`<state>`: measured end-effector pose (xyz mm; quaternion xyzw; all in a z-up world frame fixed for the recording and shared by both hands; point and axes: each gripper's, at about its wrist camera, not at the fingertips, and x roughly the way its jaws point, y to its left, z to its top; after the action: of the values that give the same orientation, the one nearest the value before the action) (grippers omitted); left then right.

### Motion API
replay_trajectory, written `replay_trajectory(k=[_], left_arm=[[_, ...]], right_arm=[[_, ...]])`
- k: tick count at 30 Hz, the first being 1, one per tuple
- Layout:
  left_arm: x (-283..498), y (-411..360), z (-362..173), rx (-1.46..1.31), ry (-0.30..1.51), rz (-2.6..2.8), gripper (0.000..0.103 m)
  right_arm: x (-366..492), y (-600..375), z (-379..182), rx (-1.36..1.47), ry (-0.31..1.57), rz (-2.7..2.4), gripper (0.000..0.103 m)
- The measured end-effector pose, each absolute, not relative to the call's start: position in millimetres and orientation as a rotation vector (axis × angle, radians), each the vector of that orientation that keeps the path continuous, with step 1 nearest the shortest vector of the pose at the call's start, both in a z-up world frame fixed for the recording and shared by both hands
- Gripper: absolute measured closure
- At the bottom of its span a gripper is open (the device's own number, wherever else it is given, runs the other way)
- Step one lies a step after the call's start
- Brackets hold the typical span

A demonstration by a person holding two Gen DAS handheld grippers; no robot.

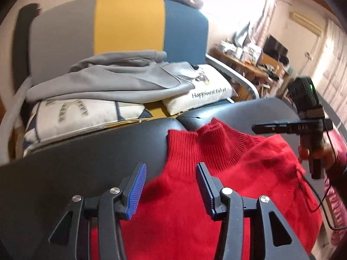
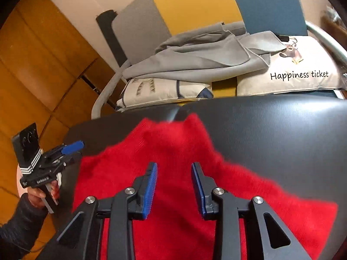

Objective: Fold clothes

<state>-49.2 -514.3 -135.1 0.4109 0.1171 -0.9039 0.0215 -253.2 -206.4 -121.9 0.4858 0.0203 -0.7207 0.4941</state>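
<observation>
A fluffy red turtleneck sweater (image 1: 238, 173) lies spread on a black padded surface (image 1: 86, 162), with its ribbed collar (image 1: 206, 138) pointing away from me. My left gripper (image 1: 171, 166) is open over the sweater's left shoulder, just short of the collar, with nothing between its blue pads. My right gripper (image 2: 174, 165) is also open and empty, over the middle of the sweater (image 2: 121, 173) below the collar. In the right wrist view the left gripper (image 2: 71, 148) sits at the sweater's left edge, held by a hand (image 2: 38, 192). I cannot tell whether either gripper touches the fabric.
Behind the black surface (image 2: 282, 140) stands a grey, yellow and blue sofa (image 1: 128, 21) holding a grey garment (image 1: 121, 80) on printed cushions (image 2: 299, 75). Wooden floor (image 2: 39, 65) lies to the left. A cluttered desk (image 1: 245, 56) is at the far right.
</observation>
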Motion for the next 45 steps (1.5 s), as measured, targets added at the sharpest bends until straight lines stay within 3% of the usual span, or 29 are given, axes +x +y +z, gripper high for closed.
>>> replay_trajectory(k=[7, 12, 15, 16, 17, 18, 19, 20, 28, 31, 33, 35, 39, 40, 42, 43, 45], left_arm=[[-110.4, -514.9, -168.6, 1.536, 0.335, -2.782, 0.042], [-127.0, -510.4, -180.6, 1.580, 0.318, -2.764, 0.042], [-132.9, -508.4, -183.3, 1.579, 0.322, -2.753, 0.044], [-134.9, -507.7, -184.2, 1.579, 0.324, -2.749, 0.047], [-136.8, -507.1, -185.1, 1.579, 0.326, -2.745, 0.057], [-138.8, -506.4, -186.0, 1.579, 0.327, -2.741, 0.079], [-139.4, -508.8, -185.9, 1.577, 0.368, -2.737, 0.091], [-138.6, -512.0, -185.3, 1.572, 0.413, -2.735, 0.096], [-131.4, -515.7, -184.3, 1.527, 0.438, -2.745, 0.097], [-128.7, -517.1, -184.0, 1.510, 0.448, -2.749, 0.097], [-126.9, -518.0, -183.7, 1.499, 0.454, -2.752, 0.097], [-125.1, -518.9, -183.5, 1.488, 0.461, -2.754, 0.097], [-121.5, -520.7, -183.0, 1.466, 0.473, -2.758, 0.096], [-120.8, -520.9, -182.5, 1.457, 0.478, -2.761, 0.096], [-116.1, -518.0, -175.6, 1.421, 0.482, -2.784, 0.096], [-113.2, -516.1, -171.4, 1.400, 0.482, -2.797, 0.096], [-106.6, -512.3, -162.1, 1.358, 0.485, -2.824, 0.096]], right_arm=[[-294.0, -257.0, -143.1, 1.239, 0.208, -1.656, 0.069], [-300.0, -276.4, -154.0, 1.240, 0.251, -1.591, 0.070], [-301.6, -284.7, -155.9, 1.231, 0.305, -1.583, 0.082], [-302.5, -286.2, -156.5, 1.234, 0.318, -1.584, 0.093], [-303.4, -285.7, -157.1, 1.239, 0.324, -1.586, 0.098], [-304.5, -285.2, -157.4, 1.244, 0.329, -1.591, 0.100], [-305.1, -284.0, -156.2, 1.241, 0.332, -1.597, 0.101], [-305.4, -283.0, -154.6, 1.236, 0.337, -1.607, 0.102], [-299.6, -273.0, -136.8, 1.204, 0.314, -1.637, 0.103], [-301.6, -271.3, -134.6, 1.208, 0.291, -1.646, 0.099], [-309.1, -269.2, -135.3, 1.211, 0.252, -1.676, 0.086], [-317.5, -271.3, -140.4, 1.238, 0.208, -1.647, 0.062], [-321.8, -287.7, -156.7, 1.272, 0.253, -1.601, 0.058], [-320.7, -291.4, -158.4, 1.260, 0.272, -1.606, 0.060], [-318.4, -295.3, -157.3, 1.251, 0.317, -1.624, 0.090], [-316.7, -297.0, -157.4, 1.258, 0.327, -1.610, 0.097], [-309.7, -294.9, -151.1, 1.221, 0.365, -1.622, 0.098]])
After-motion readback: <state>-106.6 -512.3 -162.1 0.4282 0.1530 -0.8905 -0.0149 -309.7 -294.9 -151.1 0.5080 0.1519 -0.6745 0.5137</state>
